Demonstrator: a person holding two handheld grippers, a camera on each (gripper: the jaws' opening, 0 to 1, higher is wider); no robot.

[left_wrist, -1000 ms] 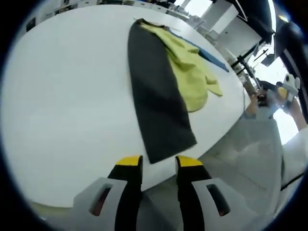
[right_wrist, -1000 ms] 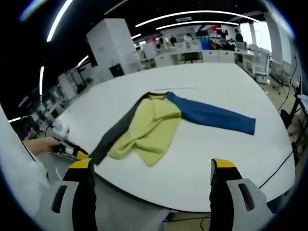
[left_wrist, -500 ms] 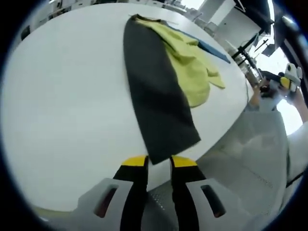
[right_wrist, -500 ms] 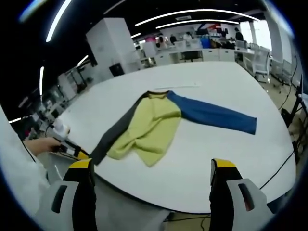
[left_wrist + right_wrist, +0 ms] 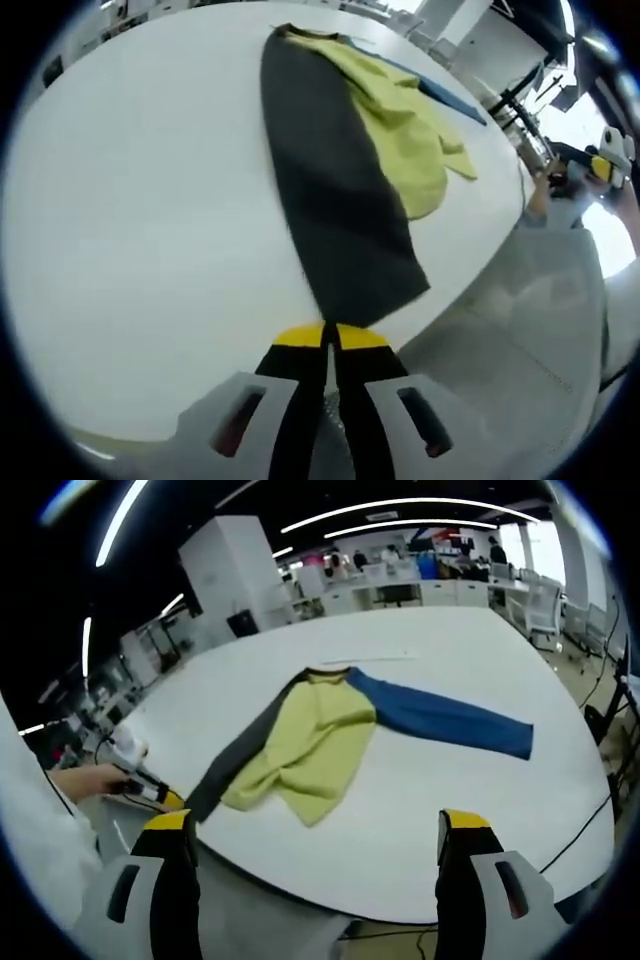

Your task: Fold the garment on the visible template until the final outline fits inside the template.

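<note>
A long-sleeved garment lies on the white table [image 5: 450, 810]: yellow body [image 5: 310, 745], blue sleeve [image 5: 440, 720] stretched right, dark grey sleeve [image 5: 245, 755] stretched toward the table edge. In the left gripper view the grey sleeve [image 5: 330, 190] runs from the collar down to my left gripper [image 5: 330, 335], whose yellow-tipped jaws are shut on its cuff at the table edge. The yellow body [image 5: 410, 140] lies crumpled beside it, with the blue sleeve [image 5: 450, 95] beyond. My right gripper [image 5: 315, 825] hangs open, off the table's near edge. From there my left gripper [image 5: 168, 800] shows at the cuff.
A person's hand [image 5: 90, 780] holds the left gripper at the table's left edge. A thin pale strip [image 5: 365, 661] lies on the table beyond the collar. Desks, chairs and people fill the office behind. The table edge [image 5: 470, 270] drops to the grey floor.
My left gripper's jaws have gone from open to shut as they moved forward onto the grey sleeve's cuff. The right gripper has stayed still and open.
</note>
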